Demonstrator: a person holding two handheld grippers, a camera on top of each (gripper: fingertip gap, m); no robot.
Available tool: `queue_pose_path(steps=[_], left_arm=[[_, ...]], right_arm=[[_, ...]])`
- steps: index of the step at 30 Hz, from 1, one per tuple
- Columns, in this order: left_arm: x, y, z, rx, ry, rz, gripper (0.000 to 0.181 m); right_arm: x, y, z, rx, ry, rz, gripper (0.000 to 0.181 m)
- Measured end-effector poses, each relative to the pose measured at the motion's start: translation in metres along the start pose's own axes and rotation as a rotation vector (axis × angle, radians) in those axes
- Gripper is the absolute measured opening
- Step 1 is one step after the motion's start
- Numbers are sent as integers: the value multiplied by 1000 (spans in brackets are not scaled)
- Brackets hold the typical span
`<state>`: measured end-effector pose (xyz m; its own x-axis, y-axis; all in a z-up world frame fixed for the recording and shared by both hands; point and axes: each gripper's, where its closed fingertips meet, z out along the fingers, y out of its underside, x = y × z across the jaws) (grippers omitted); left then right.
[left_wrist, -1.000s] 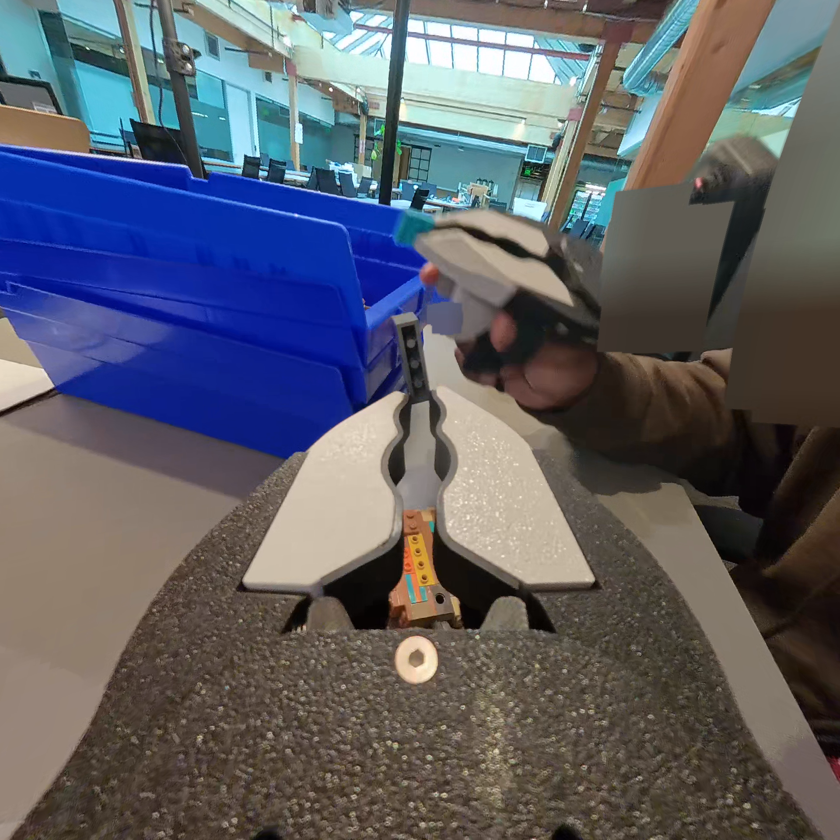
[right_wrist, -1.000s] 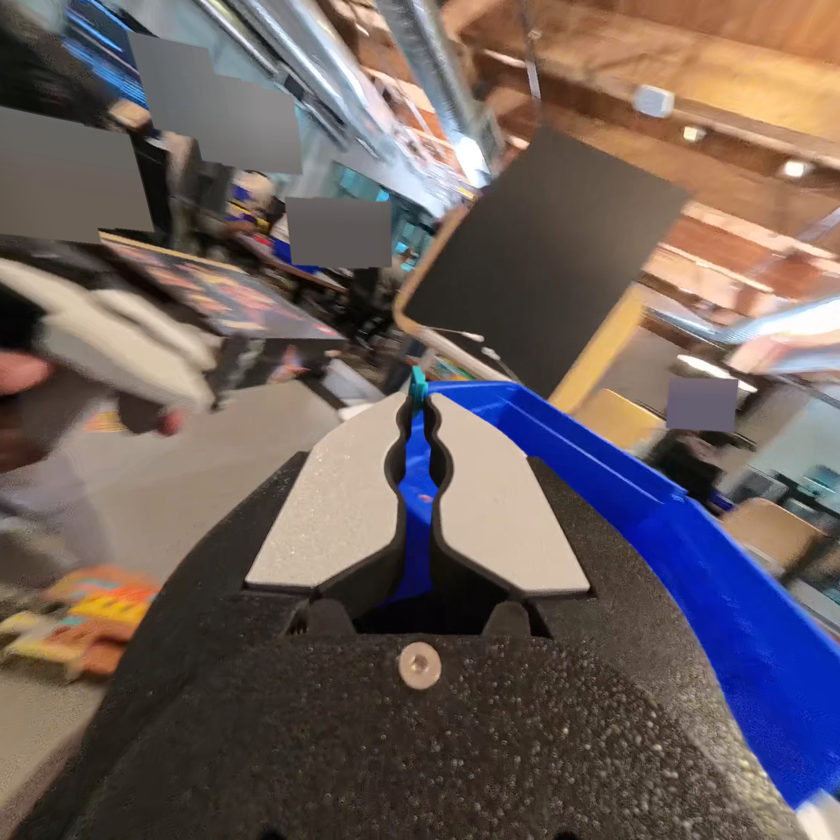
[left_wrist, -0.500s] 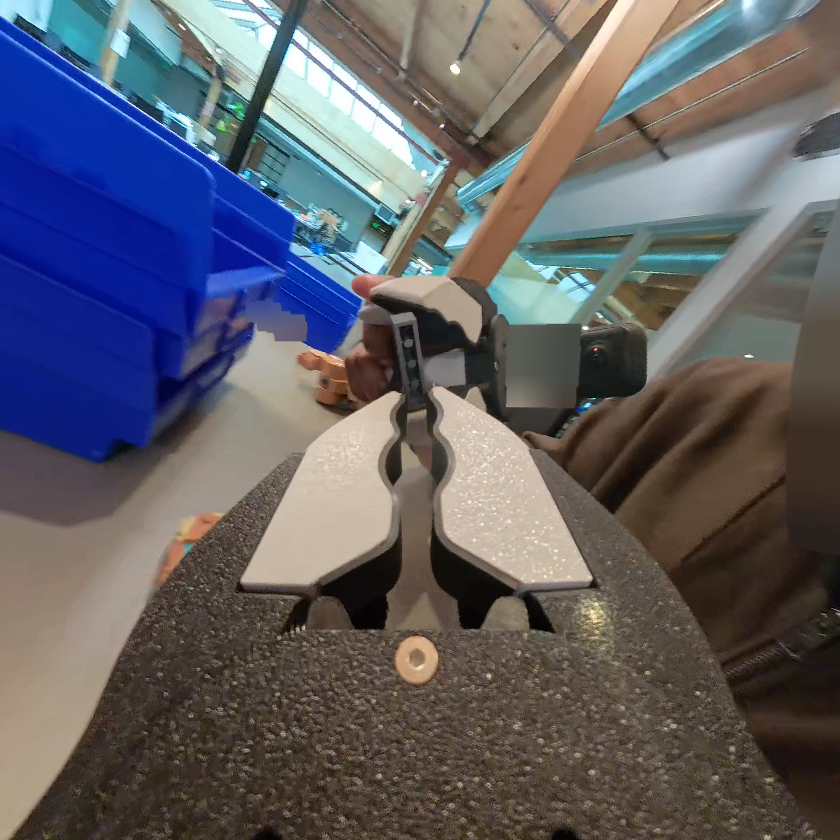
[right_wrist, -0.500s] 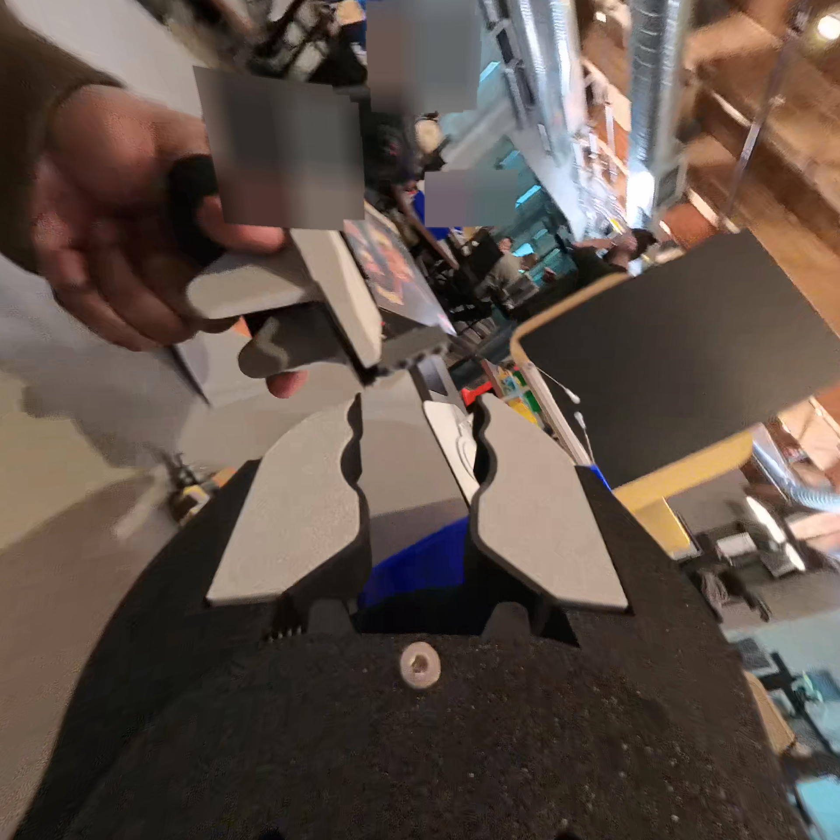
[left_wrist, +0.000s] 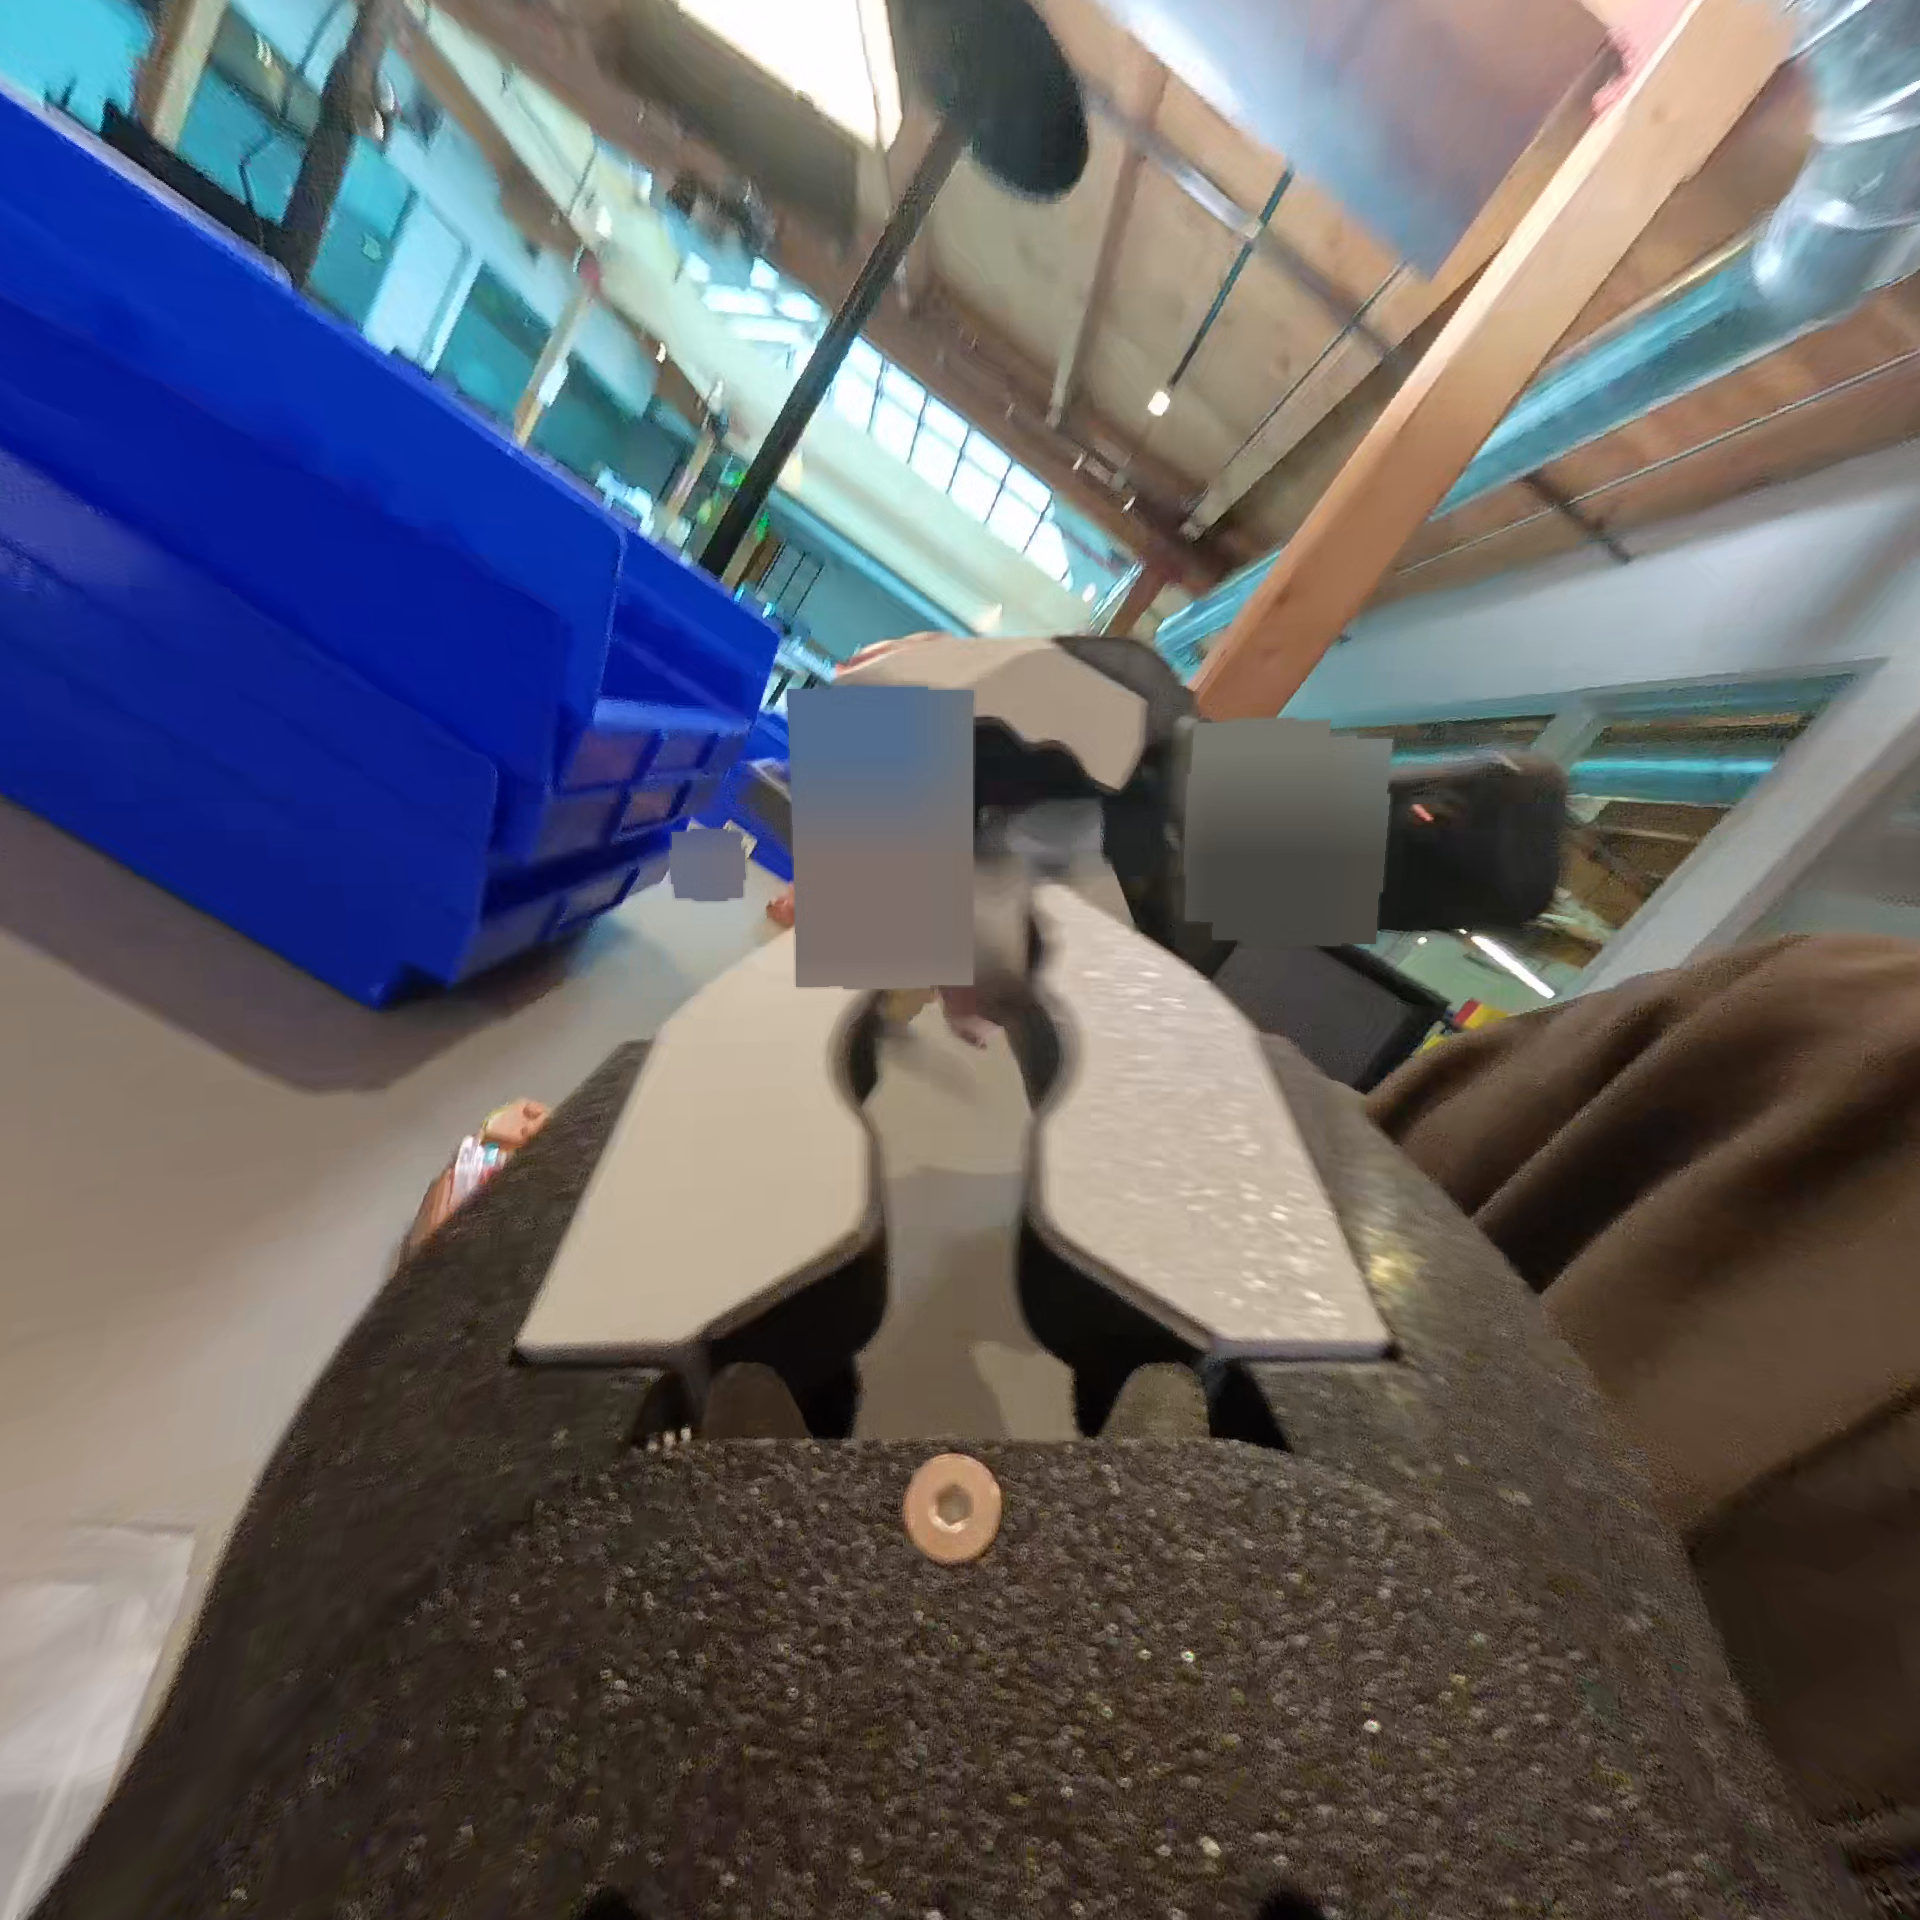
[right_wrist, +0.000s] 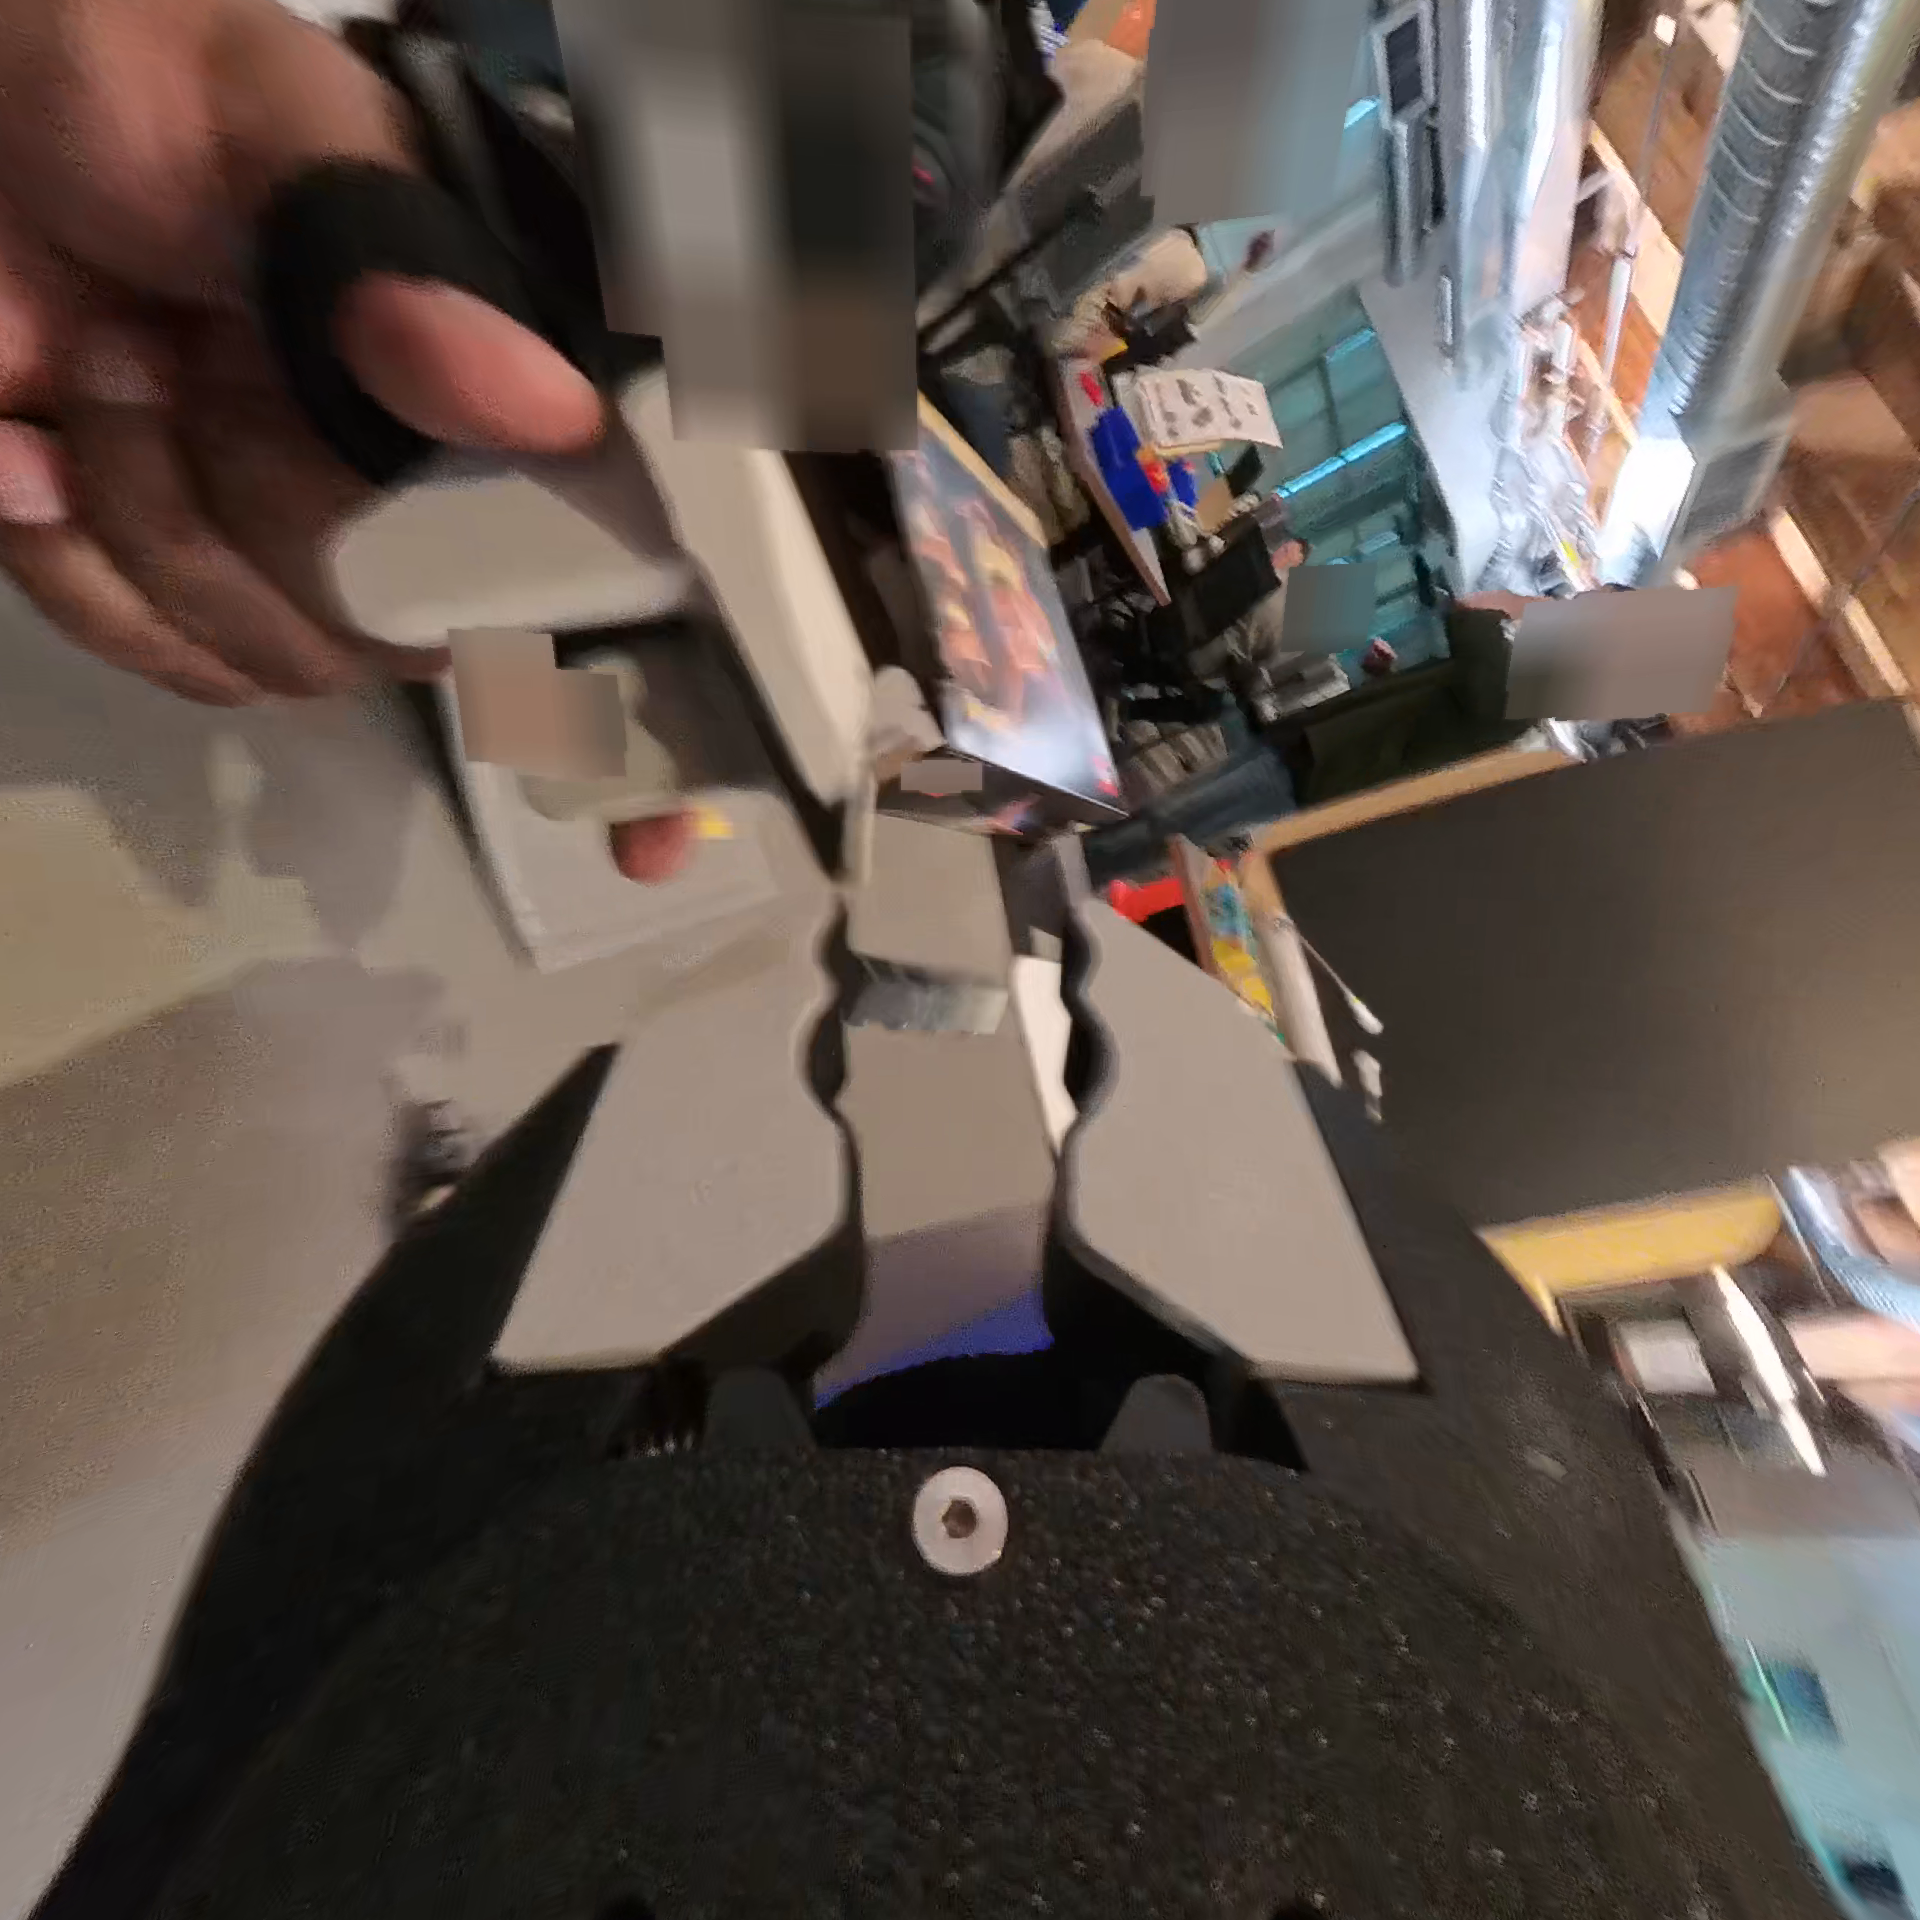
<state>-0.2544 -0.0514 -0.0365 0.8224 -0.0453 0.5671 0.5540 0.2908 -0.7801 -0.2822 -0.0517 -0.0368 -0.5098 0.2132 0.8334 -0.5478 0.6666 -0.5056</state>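
My left gripper (left_wrist: 961, 914) stands with its jaws apart above the grey table (left_wrist: 208, 1195); a mosaic patch hides its left fingertip. My right gripper (right_wrist: 951, 925) is open and faces it at close range; it also shows in the left wrist view (left_wrist: 1049, 717). In the right wrist view the left gripper (right_wrist: 847, 821), held by a hand (right_wrist: 156, 364), points its tips at the gap of the right gripper. A blurred grey piece (right_wrist: 925, 914) sits in that gap, not clamped by the right fingers. I cannot tell whether the left gripper still touches it.
Stacked blue bins (left_wrist: 312, 675) stand on the table at the left. An orange-brown brick assembly (left_wrist: 478, 1153) lies by the left gripper's body. A brown sleeve (left_wrist: 1662, 1143) fills the right. A black board (right_wrist: 1558, 935) and a colourful box (right_wrist: 997, 623) stand behind.
The right gripper let go of a teal piece over the bin, opened and swung to the left gripper. The left gripper's jaws, shut on a dark grey brick strip before, are now wider apart.
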Motion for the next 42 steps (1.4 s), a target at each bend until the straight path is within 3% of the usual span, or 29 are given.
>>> queue_pose_path(steps=[1,5,7,17,27,31,35,42], left_arm=[[5,-4,-4,17,35,3,9],[9,-19,-10,98,63,-32,9],[9,-18,-10,94,64,-47,8],[-14,-10,-40,48,-95,-11,10],[-51,-47,-41,-127,-346,219,18],[-99,-74,-28,-305,-513,389,23],[-180,-102,-5,-530,-601,580,30],[-338,-122,23,-785,-710,406,35]], right_arm=[[29,6,-3,-23,125,25,0],[91,15,-24,23,253,154,0],[105,25,-30,-3,296,160,0],[61,56,-17,-88,255,207,0],[26,72,-18,-51,163,292,4],[1,85,-28,-43,112,367,6],[-22,98,-36,24,81,501,7],[-34,99,-47,55,34,606,8]])
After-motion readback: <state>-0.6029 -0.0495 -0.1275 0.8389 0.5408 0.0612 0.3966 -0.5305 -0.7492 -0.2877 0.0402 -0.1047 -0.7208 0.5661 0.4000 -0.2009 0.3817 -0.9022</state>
